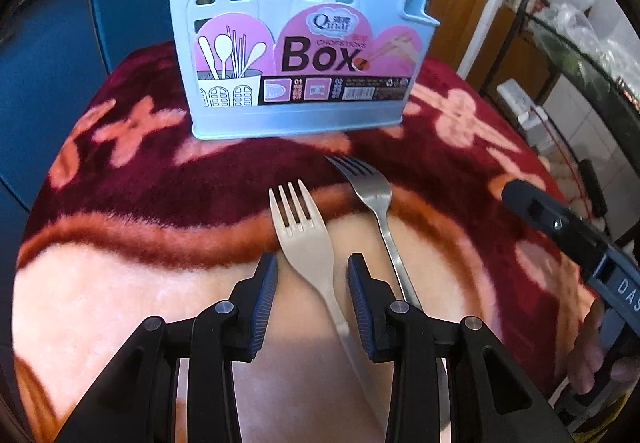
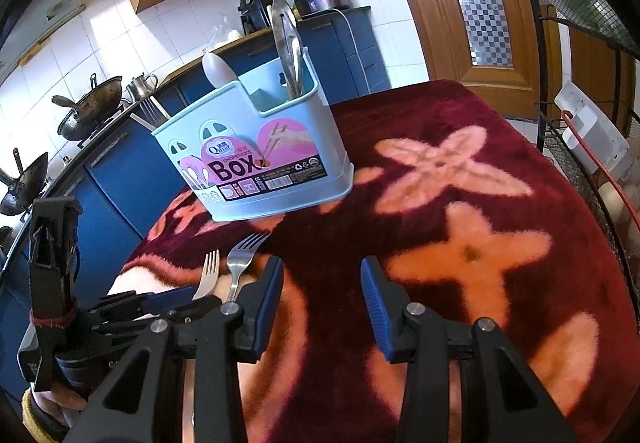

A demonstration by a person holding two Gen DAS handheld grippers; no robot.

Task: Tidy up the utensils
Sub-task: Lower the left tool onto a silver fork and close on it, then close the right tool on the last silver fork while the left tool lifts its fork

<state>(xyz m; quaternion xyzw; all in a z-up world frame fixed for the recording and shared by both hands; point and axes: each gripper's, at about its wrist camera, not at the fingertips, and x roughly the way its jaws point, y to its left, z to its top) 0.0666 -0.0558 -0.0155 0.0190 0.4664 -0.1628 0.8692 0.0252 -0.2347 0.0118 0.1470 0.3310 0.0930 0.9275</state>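
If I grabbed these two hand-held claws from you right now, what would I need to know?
Left gripper: open, straddling the handle of the beige plastic fork, not yet clamped.
Right gripper: open, empty, over the blanket.
The metal fork lies just right of the plastic one, both in front of the blue utensil box.
Done: the box already holds some utensils, a spoon among them.
Left: both forks go into the box.

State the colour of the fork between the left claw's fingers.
Cream fork; clearest in the left wrist view.
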